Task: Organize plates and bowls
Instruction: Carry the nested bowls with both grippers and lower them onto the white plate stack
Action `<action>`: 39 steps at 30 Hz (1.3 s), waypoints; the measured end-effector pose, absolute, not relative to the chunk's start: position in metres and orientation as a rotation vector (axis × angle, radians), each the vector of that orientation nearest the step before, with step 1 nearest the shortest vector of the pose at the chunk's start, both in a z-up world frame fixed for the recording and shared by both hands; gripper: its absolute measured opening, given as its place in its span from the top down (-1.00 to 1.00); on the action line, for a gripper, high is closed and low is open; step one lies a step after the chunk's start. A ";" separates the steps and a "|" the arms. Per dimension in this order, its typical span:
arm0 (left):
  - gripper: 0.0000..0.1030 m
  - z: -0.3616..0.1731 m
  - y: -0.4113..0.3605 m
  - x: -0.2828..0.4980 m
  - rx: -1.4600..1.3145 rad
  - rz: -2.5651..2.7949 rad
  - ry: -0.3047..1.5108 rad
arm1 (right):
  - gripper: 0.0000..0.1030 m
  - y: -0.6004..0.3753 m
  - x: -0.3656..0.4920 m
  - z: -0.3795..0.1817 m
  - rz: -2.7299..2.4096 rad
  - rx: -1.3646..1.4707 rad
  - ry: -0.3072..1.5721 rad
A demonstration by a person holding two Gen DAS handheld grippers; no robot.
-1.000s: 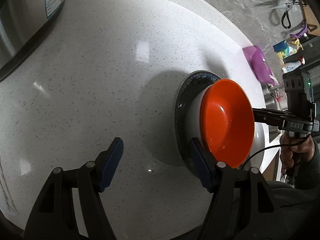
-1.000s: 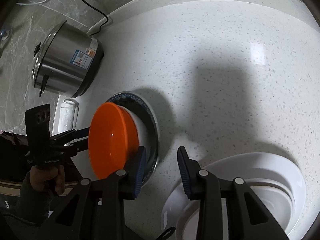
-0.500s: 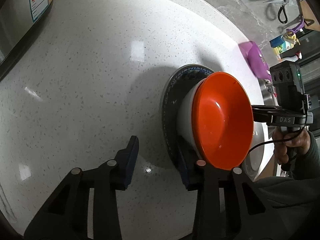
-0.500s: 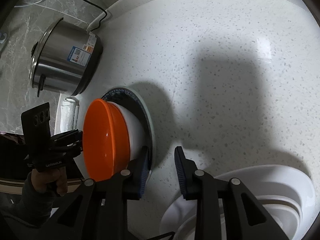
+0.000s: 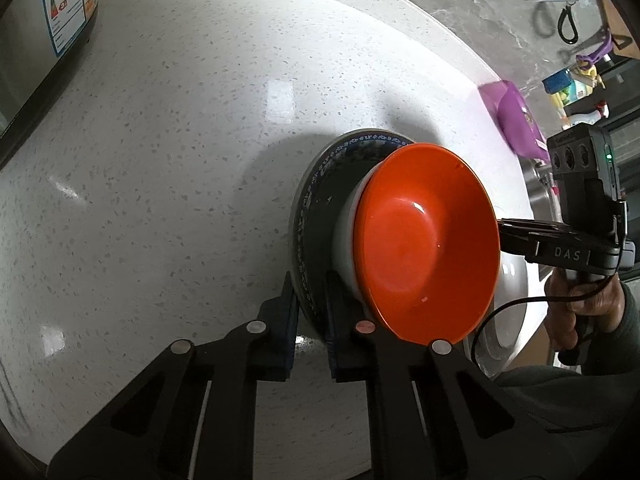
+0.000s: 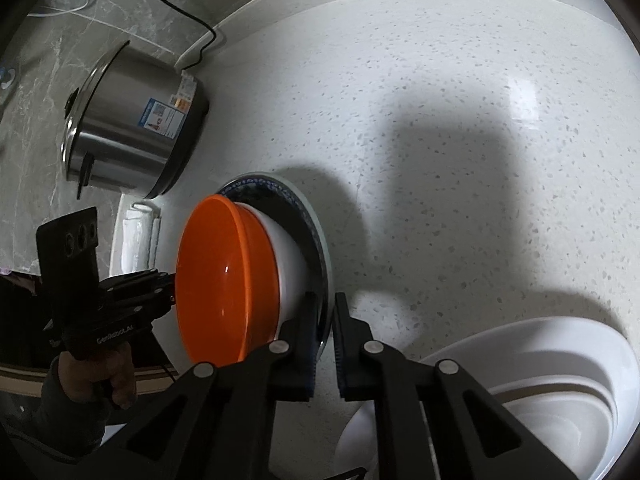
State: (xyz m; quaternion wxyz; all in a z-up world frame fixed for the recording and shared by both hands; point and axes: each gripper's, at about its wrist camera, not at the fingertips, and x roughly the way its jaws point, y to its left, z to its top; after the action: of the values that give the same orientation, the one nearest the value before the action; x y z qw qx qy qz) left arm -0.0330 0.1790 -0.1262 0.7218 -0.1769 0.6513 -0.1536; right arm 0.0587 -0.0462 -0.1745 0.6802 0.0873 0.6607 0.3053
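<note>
Both the left tool and the right tool grasp the plate's rim. An orange bowl sits nested in a white bowl on it.

Bright overhead light, hard shadows, heavy fisheye bend

My two cameras are bowing the white speckled stone countertop into a dome and darkening every corner. Square ceiling glare is glinting on the stone, and a small highlight is shining inside the glossy orange plastic bowl. Blocky grey shadows of my tongs and hands are falling across the counter. The white stacked dishes at the right view's edge are smearing softly.
</note>
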 end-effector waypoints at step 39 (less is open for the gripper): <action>0.84 -0.031 0.046 -0.053 -0.280 -0.593 1.398 | 0.80 -0.152 -0.016 -0.089 0.391 0.213 1.303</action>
State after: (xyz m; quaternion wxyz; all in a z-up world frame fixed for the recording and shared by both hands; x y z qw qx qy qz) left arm -0.0532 0.0459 -0.0307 0.7164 -0.1263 0.6318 -0.2678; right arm -0.0164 -0.1520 -0.0892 0.7723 0.0981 0.6011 0.1806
